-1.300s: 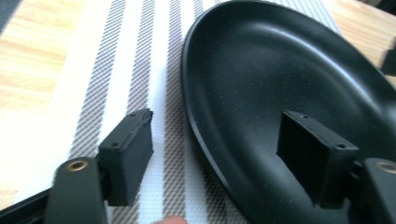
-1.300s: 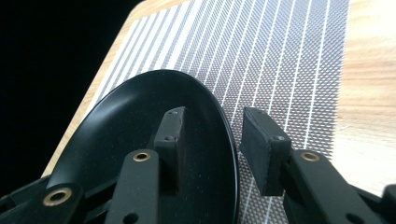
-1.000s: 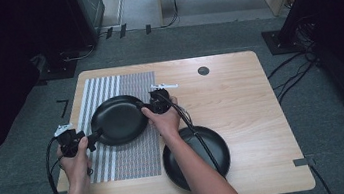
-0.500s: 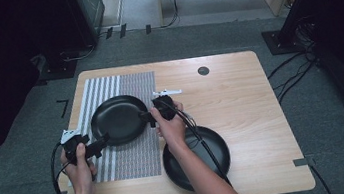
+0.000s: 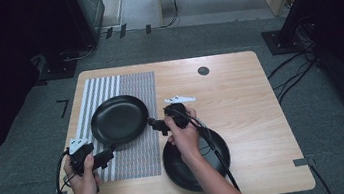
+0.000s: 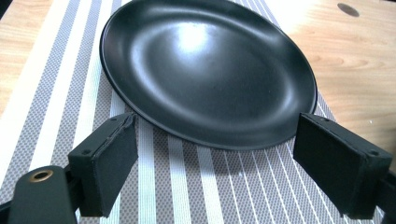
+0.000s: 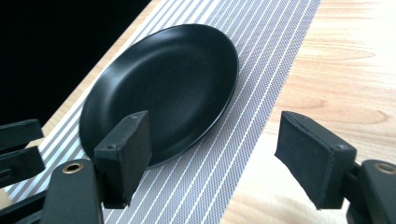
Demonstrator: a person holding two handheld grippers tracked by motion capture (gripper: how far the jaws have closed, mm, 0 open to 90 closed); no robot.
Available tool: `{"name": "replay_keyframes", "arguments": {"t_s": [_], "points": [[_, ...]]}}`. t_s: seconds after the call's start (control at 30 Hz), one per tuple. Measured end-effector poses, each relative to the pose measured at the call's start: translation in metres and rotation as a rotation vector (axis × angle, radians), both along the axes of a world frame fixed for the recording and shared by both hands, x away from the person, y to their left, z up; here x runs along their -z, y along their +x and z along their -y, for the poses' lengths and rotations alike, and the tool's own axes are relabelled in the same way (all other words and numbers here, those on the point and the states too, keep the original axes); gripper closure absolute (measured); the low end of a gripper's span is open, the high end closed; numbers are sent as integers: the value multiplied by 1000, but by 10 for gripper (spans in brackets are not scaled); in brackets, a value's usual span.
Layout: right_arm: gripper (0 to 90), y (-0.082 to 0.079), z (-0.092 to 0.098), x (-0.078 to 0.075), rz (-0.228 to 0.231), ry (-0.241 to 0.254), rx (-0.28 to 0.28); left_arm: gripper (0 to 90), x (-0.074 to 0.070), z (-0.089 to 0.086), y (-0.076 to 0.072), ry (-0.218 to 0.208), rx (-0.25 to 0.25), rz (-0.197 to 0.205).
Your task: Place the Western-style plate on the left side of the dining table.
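You stand at a pale wooden table, holding a two-jaw gripper in each hand. A round, shallow black plate lies flat on a grey-and-white striped woven placemat on the left half of the table.

Your left gripper sits at the near left of the plate, just off its rim. In the left gripper view its two black pads are spread wide apart with the plate's near rim lying ahead of them, and neither pad touches the plate.

Your right gripper sits just beside the plate's right edge, over the placemat. Its jaws have just been opening, and in the right gripper view they stand spread with nothing between them. The left pad overlaps the plate's near rim in that view; I cannot tell whether it touches. The right pad hangs over bare wood.

A second round black plate lies on the bare table near its front edge, partly under your right forearm. A small dark round disc sits in the tabletop near the far edge.
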State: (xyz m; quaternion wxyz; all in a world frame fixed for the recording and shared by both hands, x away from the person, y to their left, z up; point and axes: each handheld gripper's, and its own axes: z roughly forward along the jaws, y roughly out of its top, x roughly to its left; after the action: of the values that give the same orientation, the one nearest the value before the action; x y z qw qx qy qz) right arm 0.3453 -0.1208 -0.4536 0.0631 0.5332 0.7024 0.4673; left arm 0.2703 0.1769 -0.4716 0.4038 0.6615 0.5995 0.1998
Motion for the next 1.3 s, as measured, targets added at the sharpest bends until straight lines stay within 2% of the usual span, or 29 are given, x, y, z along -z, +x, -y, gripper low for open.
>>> {"name": "replay_keyframes", "arguments": {"t_s": [0.27, 0.47, 0.67, 0.87, 0.93, 1.03, 1.13, 1.17, 1.3], "points": [[255, -25, 21, -11, 66, -32, 0, 134, 1, 5, -12, 20, 5, 16], [246, -39, 37, -12, 84, -40, 4, 132, 1, 10, -19, 42, 10, 34], [244, -54, 61, -8, 100, -48, 20, 117, 4, 13, -24, 61, 11, 34], [243, -67, 88, 0, 99, -42, 42, 115, 9, 15, -27, 50, 22, 21], [243, -71, 98, 3, 99, -38, 47, 95, 11, 17, -28, 56, 42, 26], [243, -79, 118, 7, 111, -18, 62, 87, 13, 19, -30, 64, 33, 26], [244, -83, 126, 9, 116, -15, 73, 87, 13, 19, -30, 66, 32, 26], [244, -85, 135, 12, 114, -34, 82, 87, 13, 19, -31, 68, 30, 26], [244, -88, 147, 13, 122, -42, 99, 83, 13, 16, -31, 73, 19, 29]]}}
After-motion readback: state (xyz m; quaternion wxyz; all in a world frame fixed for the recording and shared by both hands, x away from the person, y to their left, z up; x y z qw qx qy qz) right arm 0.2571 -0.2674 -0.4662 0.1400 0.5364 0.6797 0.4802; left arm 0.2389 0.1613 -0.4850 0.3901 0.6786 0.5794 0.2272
